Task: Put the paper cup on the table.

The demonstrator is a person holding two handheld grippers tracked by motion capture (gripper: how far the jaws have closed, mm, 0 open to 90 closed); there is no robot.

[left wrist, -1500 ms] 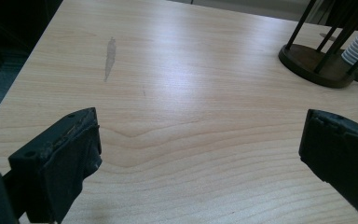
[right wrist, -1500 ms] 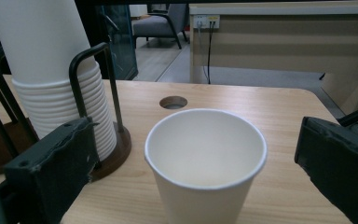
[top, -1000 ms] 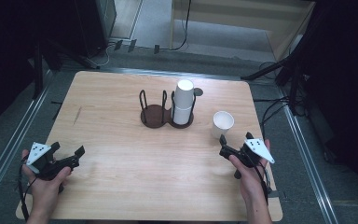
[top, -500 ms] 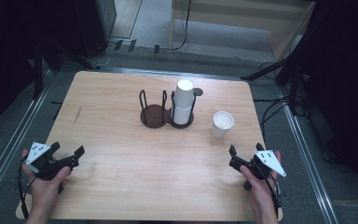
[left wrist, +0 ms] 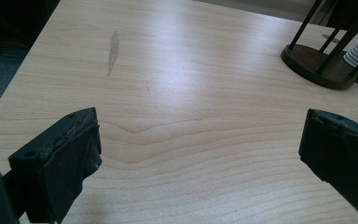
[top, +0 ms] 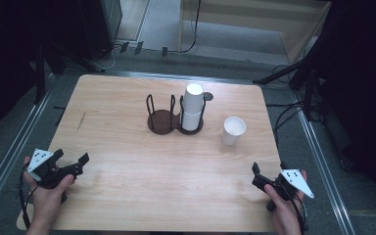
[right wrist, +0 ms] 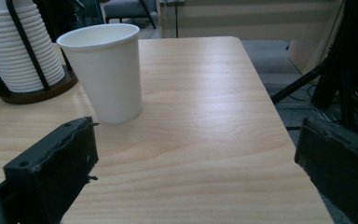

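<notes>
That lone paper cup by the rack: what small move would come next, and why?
Probably the right tongs easing forward toward the paper cup. They are open and empty, the cup stands upright and apart from the rack, and it sits nearer them than the left tongs.

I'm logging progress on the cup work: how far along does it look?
One paper cup stands upright alone on the table, beside the cup stack in the holder. Nothing is in hand: left claw and right claw are open near the front edge. What's left is unclear.
</notes>
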